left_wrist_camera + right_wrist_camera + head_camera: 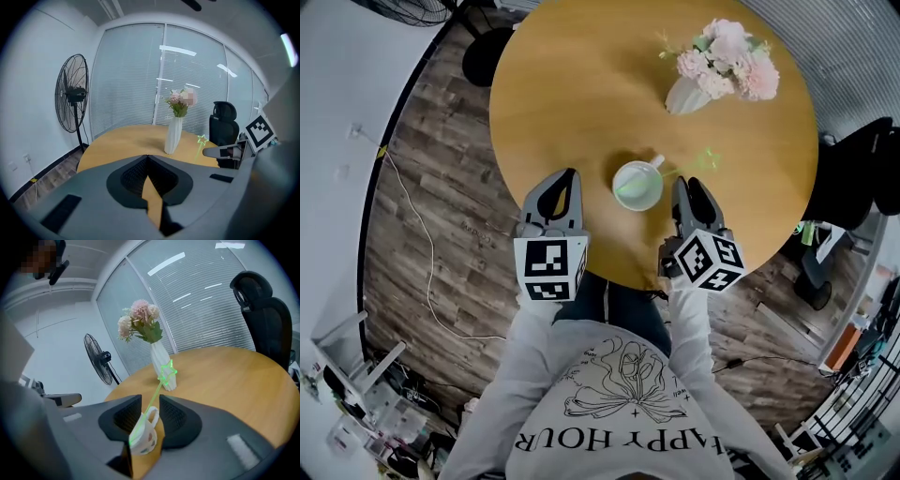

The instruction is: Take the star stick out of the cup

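Note:
A white cup (637, 185) stands near the front of the round wooden table (581, 84). The green star stick (705, 159) leans out of it to the right, its star end over the table. My right gripper (687, 187) is just right of the cup and open. In the right gripper view the cup (143, 433) shows through the gap between the jaws. There the stick (153, 401) rises between the fingertips of the right gripper (150, 397) without touching either pad. My left gripper (570, 176) rests left of the cup, apart from it. The left gripper (147, 157) is shut and holds nothing.
A white vase of pink flowers (717, 66) stands at the table's far right. A black office chair (853, 178) is off the right edge, and a standing fan (71, 96) is on the left. A cable (422, 244) runs over the wooden floor.

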